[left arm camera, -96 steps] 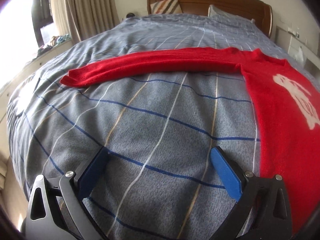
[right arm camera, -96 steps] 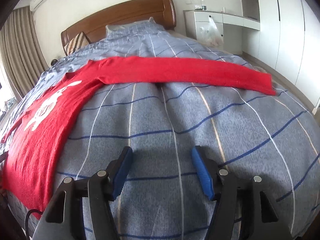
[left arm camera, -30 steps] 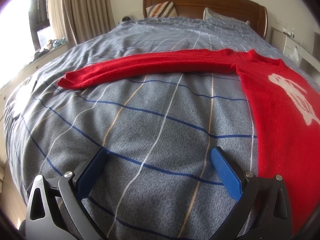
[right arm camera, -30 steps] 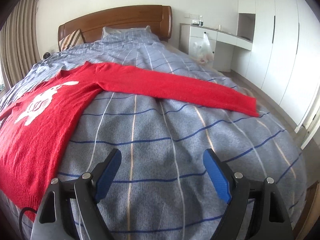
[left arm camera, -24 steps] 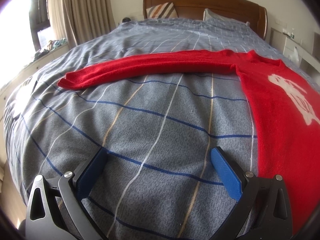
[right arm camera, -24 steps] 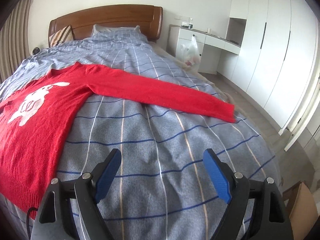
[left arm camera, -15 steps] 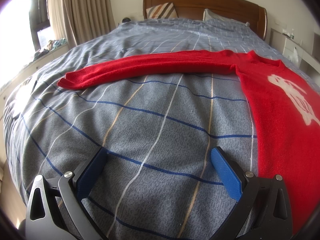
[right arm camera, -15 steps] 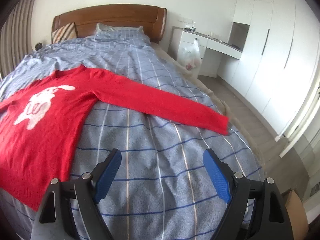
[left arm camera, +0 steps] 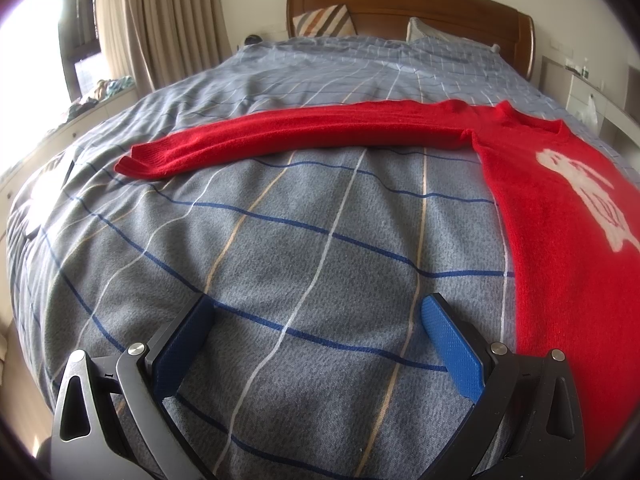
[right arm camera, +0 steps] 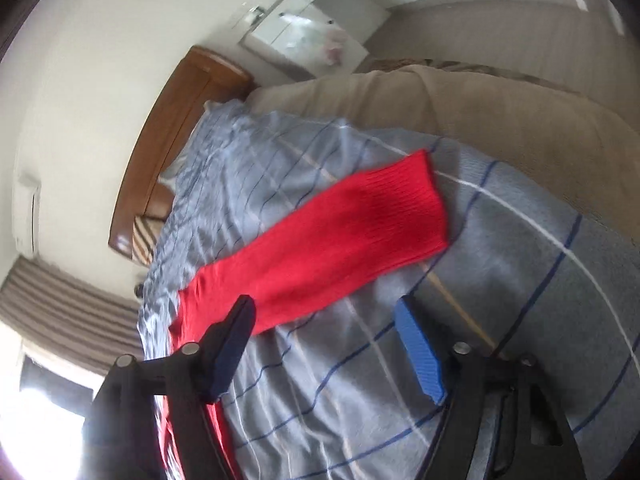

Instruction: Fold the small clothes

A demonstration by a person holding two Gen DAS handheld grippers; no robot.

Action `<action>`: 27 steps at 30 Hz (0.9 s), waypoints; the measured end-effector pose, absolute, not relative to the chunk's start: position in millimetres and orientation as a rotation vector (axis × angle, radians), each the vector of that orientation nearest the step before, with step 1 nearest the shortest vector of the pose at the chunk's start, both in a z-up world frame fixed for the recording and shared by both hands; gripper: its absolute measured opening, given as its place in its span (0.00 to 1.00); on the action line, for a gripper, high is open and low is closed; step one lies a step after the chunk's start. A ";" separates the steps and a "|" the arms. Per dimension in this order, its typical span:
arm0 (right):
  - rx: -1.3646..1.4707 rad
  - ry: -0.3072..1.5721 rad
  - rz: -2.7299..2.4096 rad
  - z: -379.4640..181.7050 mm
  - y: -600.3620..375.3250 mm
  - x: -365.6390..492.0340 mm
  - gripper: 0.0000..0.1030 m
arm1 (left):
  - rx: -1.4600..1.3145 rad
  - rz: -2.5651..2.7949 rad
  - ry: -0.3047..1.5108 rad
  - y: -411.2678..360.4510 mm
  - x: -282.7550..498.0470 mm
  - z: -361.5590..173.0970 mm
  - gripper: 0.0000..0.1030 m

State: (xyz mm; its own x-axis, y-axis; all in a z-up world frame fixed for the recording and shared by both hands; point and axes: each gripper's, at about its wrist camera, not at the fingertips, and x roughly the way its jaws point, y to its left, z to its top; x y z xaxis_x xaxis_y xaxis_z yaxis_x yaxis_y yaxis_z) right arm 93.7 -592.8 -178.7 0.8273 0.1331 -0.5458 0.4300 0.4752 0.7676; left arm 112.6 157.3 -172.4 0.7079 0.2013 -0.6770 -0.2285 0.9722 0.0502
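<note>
A red sweater (left arm camera: 560, 216) with a white animal print lies flat on the bed, sleeves spread out. In the left wrist view its left sleeve (left arm camera: 288, 136) stretches across the far middle, the cuff at the left. My left gripper (left arm camera: 316, 340) is open and empty, low over bare blanket in front of the sleeve, the sweater's body to its right. In the right wrist view, tilted and blurred, the right sleeve (right arm camera: 328, 252) lies just ahead with its cuff at the upper right. My right gripper (right arm camera: 326, 316) is open and empty, close above that sleeve.
The bed has a grey blanket (left arm camera: 280, 240) with blue, white and tan lines, a wooden headboard (left arm camera: 400, 4) and pillows. Curtains and a bright window (left arm camera: 48, 40) are at the left. A beige sheet (right arm camera: 500, 120) and white cabinets (right arm camera: 304, 36) lie beyond the bed's right edge.
My right gripper has swung toward the right sleeve's cuff and rolled sideways, so its view is tilted and blurred. My left gripper has stayed still.
</note>
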 end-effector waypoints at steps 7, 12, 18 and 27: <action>1.209 0.543 -0.257 -197.5 -623.3 114.0 0.43 | -0.037 0.242 0.743 156.5 110.4 -171.9 1.00; 1.127 0.602 -0.282 -190.0 -624.3 142.9 0.10 | -0.038 0.243 0.743 156.4 109.9 -170.7 1.00; 0.807 0.531 -0.146 -79.8 -561.4 200.9 0.07 | -0.041 0.244 0.752 155.9 111.6 -169.5 1.00; 0.390 0.629 0.322 -4.4 -300.1 308.4 0.07 | -0.056 0.230 0.763 160.0 117.3 -168.2 1.00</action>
State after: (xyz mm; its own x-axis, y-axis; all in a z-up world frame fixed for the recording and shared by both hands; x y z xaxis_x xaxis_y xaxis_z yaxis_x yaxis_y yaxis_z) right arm 308.4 -300.1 -4.4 0.7635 0.4042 -0.5037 -0.1720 0.8791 0.4446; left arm 117.3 160.0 -168.2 0.6986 0.1861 -0.6909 -0.2270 0.9734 0.0327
